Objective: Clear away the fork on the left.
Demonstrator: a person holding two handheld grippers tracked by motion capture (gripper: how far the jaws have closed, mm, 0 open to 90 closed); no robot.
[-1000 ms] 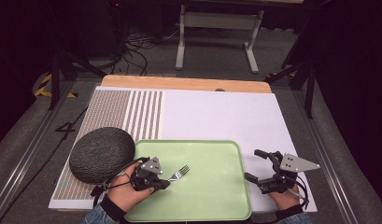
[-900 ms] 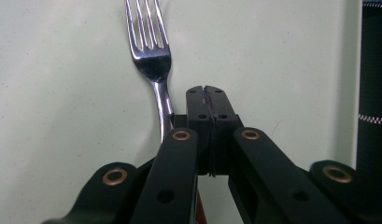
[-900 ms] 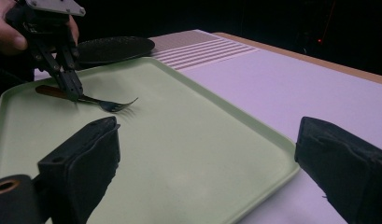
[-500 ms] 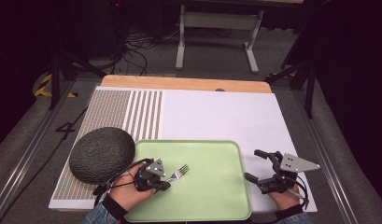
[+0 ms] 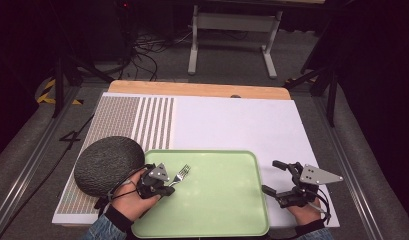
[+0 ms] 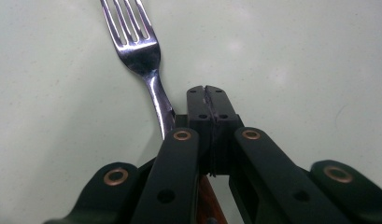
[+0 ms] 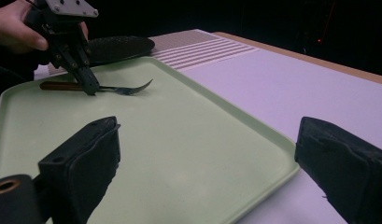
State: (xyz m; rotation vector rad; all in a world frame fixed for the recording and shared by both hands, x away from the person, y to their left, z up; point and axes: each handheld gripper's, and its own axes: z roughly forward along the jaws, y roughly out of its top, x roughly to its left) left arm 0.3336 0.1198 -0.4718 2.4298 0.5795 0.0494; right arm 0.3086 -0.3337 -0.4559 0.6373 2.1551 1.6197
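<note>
A metal fork [image 5: 183, 172] with a brown handle lies on the pale green tray [image 5: 227, 210], tines pointing away from me. My left gripper [image 5: 170, 188] is shut, its closed jaws pressed together just right of the fork's neck [image 6: 153, 88], with nothing between them. In the right gripper view the left gripper's tip [image 7: 90, 88] touches down on the fork [image 7: 128, 87] at its neck. My right gripper [image 5: 272, 177] stands open over the white mat beside the tray's right rim [image 7: 272, 140], holding nothing.
A dark round textured dish [image 5: 108, 165] sits against the tray's left side, close to my left hand. The white mat [image 5: 232, 125] stretches beyond the tray, with a striped patch [image 5: 137, 120] at the left. A wooden table edge [image 5: 192, 89] lies at the back.
The left gripper and the fork have shifted slightly away from me and to the left. The right gripper has stayed put.
</note>
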